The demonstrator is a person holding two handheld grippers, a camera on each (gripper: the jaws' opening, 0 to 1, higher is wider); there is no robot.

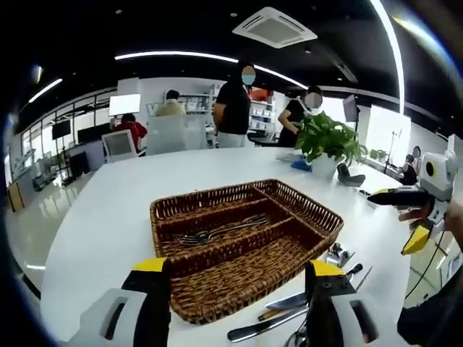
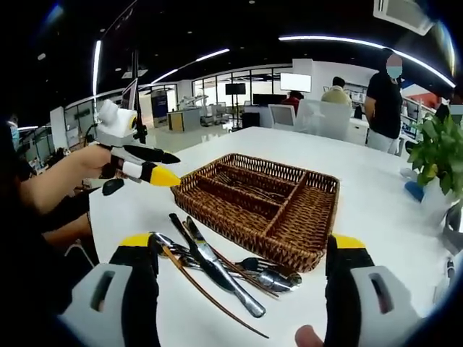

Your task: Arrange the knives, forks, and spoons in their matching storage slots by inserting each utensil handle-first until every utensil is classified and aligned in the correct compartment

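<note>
A brown wicker tray (image 1: pixel 217 289) with long compartments sits mid-table. Several forks (image 1: pixel 217 233) lie in its middle slot. Loose knives, spoons and forks (image 1: pixel 289 318) lie on the table by its near right corner. My left gripper (image 1: pixel 239 266) is open, its jaws framing the tray's near side, holding nothing. My right gripper (image 1: pixel 394 220) hovers open at the right. In the right gripper view, the wicker tray (image 2: pixel 311 210) lies ahead with the pile of utensils (image 2: pixel 217 271) in front of it. My right gripper (image 2: pixel 242 244) stands open above that pile. The left gripper (image 2: pixel 173 168) is open at the left.
The white table (image 1: pixel 108 210) is broad and round-edged. A potted plant (image 1: pixel 329 141) and a blue object (image 1: pixel 300 165) stand at its far right. Several people stand or sit behind the table. A hand and forearm (image 2: pixel 58 181) hold the left gripper.
</note>
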